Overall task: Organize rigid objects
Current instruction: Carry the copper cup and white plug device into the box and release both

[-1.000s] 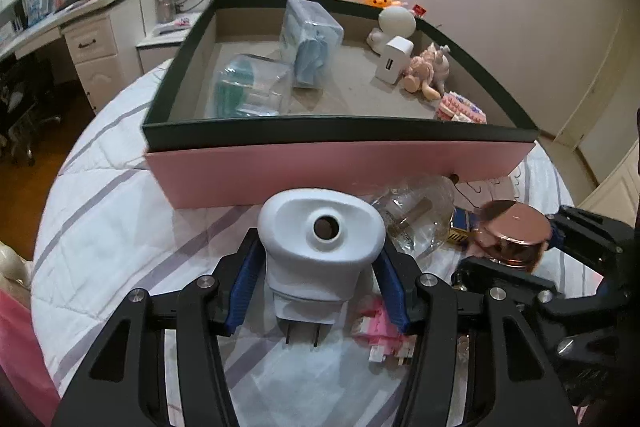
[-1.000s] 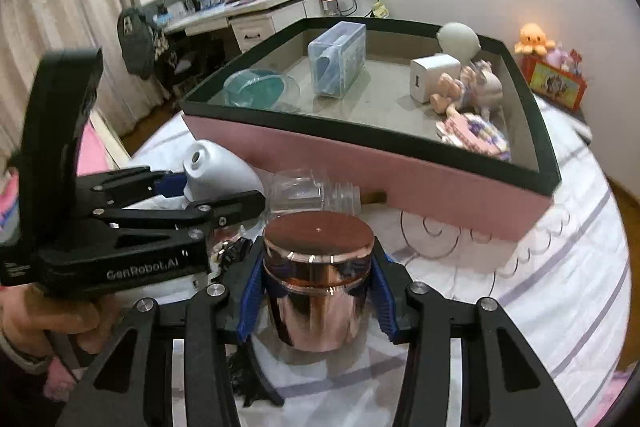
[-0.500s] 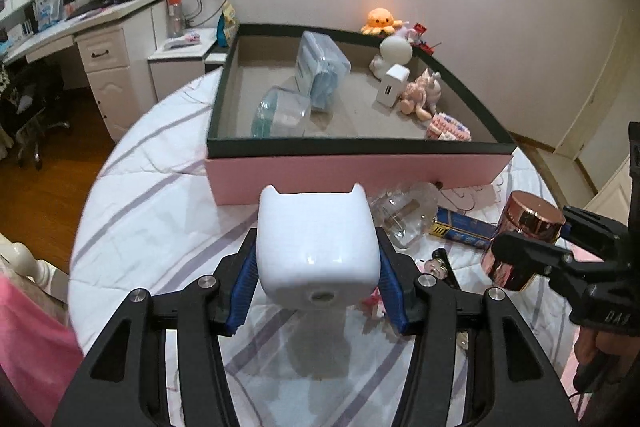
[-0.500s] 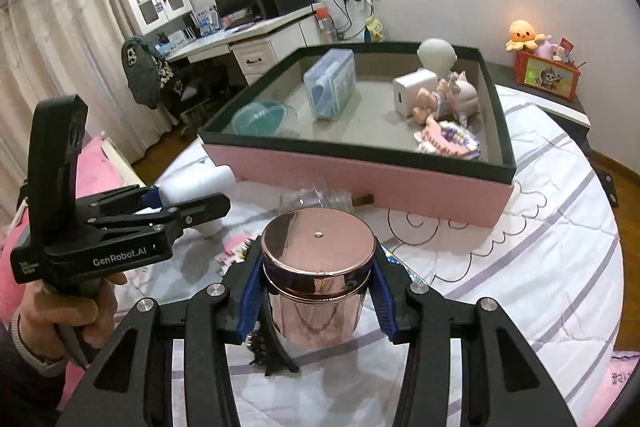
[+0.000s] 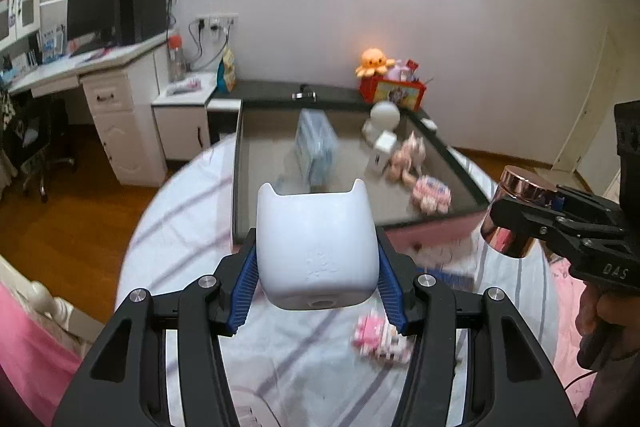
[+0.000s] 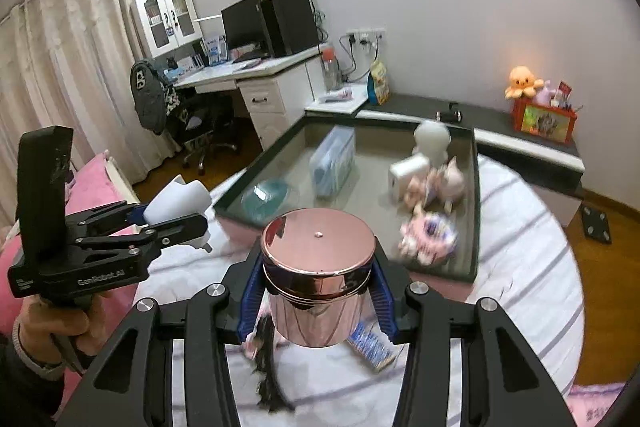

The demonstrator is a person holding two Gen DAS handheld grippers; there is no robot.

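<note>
The left gripper (image 5: 318, 263) pinches a white plug-in night light (image 5: 316, 247) between its blue pads (image 5: 244, 287) — the light hangs above the striped bedsheet (image 5: 188, 223), short of the pink box (image 5: 460, 183) ahead. The right gripper (image 6: 318, 279) clamps a rose-gold jar (image 6: 316, 275) by its sides, lid up, also above the sheet. Ahead of both, inside the box, sit a clear container (image 6: 332, 163), a teal bowl (image 6: 266, 197) and a white charger (image 6: 408, 173). Below the left gripper a small pink block toy (image 5: 380, 341) lies on the sheet
</note>
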